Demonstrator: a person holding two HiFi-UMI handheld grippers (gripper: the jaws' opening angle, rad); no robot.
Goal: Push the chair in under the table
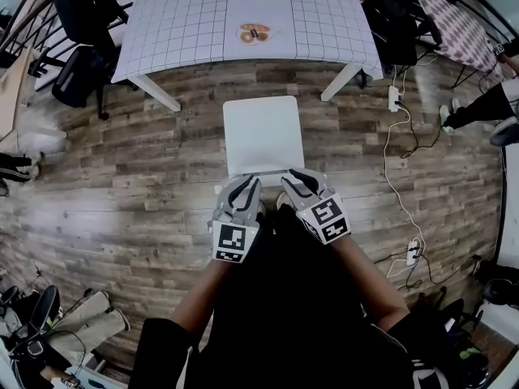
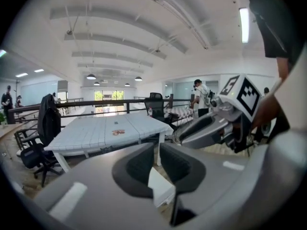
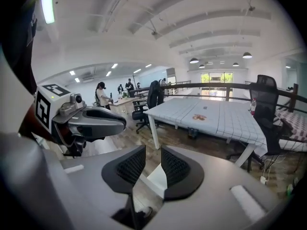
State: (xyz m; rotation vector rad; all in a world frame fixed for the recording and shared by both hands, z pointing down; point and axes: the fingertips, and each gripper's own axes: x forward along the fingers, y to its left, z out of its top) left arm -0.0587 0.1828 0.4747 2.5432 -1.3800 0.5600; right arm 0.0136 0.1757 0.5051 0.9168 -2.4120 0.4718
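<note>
The white, square-seated chair [image 1: 262, 134], probably of plastic, stands on the wooden floor just before the bench [image 1: 186, 23] with the gridded white cloth, not yet under it. At the chair's edge farthest from the bench, the left gripper [image 1: 248, 183] has its jaws barely apart and the right gripper [image 1: 297, 181] has them wider. Neither grips anything. The chair looks light, stiff and easy to slide. I would push this edge evenly with both.
</note>
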